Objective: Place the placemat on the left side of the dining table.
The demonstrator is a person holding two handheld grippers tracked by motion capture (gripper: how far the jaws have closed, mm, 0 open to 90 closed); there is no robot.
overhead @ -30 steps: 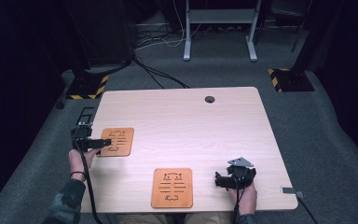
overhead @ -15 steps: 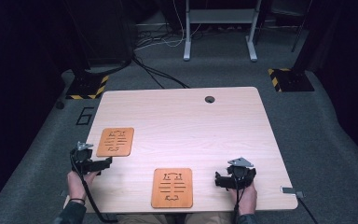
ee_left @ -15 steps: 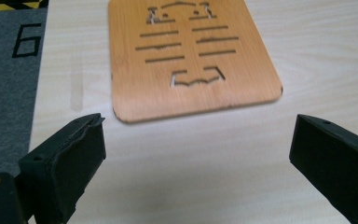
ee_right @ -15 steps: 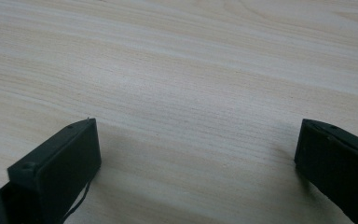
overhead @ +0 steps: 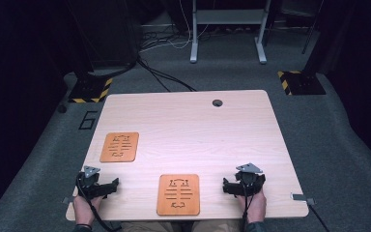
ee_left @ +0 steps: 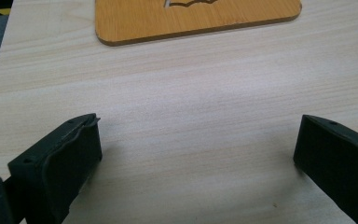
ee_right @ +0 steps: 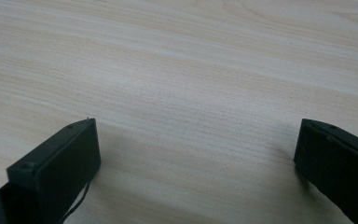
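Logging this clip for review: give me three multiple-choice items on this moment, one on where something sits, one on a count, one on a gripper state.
1. Where does the board nearest the person lie?
A. At the table's near edge, between the two grippers
B. Beside the round hole at the far edge
C. On the floor

2. How many orange boards are on the table?
A. One
B. Two
C. Four

3. How do the left gripper's jaws stand?
A. Shut on a board
B. Shut with nothing between them
C. Wide apart over bare wood

Answers:
1. A, it lies between the left gripper and the right gripper in the high view.
2. B, that one and a second board toward the left edge.
3. C, the left gripper view shows tabletop between them.
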